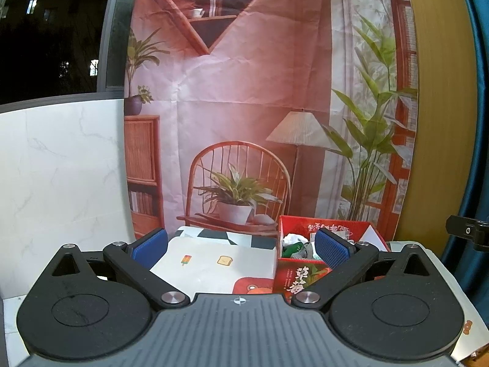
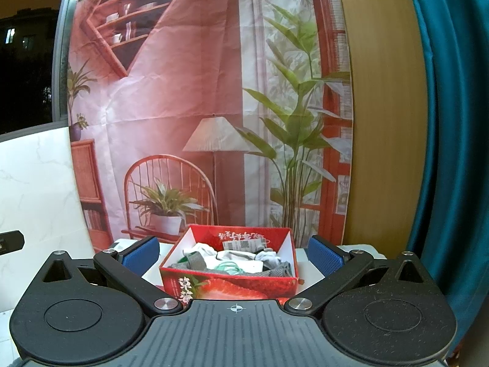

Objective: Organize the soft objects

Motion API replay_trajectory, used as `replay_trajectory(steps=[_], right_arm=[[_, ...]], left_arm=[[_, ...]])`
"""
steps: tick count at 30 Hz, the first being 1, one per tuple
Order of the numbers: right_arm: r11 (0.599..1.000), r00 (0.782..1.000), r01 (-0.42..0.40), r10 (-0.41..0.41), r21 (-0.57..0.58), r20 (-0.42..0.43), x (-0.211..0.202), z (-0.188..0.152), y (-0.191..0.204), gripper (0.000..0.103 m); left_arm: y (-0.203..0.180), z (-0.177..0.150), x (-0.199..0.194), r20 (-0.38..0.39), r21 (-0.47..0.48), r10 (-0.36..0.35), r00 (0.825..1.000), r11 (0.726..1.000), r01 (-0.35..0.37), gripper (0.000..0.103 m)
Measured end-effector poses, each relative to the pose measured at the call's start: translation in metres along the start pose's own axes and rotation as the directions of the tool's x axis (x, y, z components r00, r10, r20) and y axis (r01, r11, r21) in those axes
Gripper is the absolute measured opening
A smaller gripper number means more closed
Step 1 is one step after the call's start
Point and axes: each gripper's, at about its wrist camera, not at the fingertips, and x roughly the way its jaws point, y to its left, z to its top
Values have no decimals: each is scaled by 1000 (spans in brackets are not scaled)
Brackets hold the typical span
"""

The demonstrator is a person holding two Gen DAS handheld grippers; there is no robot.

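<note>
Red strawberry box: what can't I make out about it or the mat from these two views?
- Red strawberry box: base cut off by the right gripper body, right wrist view.
- Soft items: tangled, count unclear.
- Left wrist view: left gripper finger hides part of the box.
- Patterned mat: near edge hidden.

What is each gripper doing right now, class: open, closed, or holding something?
Left gripper: open, holding nothing.
Right gripper: open, holding nothing; the red cardboard strawberry box sits ahead of it.
</note>
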Motion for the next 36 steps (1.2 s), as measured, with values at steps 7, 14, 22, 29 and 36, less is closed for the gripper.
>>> replay_trajectory(steps=[7,14,22,29,36], right_arm=[[1000,1000,-1,1,0,1,1,0,0,103],[1000,1000,0,0,0,-4,1,-1,-1,103],[1000,1000,-3,3,-5,-7,2,-1,-3,103],[1000,1000,-4,4,-7,-8,1,-3,-3,103],[1000,1000,-6,6,-7,-10,1,-4,-3,103]], left_arm=[[-1,-1,-1,-1,1,-11,1000,1000,11,103],[2,-2,-1,-1,-3,-15,1000,1000,15,103],[2,-3,-1,1,-4,-20,1000,1000,20,103],[4,-3,-2,3,-8,-21,1000,1000,21,103],[3,-4,-4,31,5,-20,999,1000,20,103]])
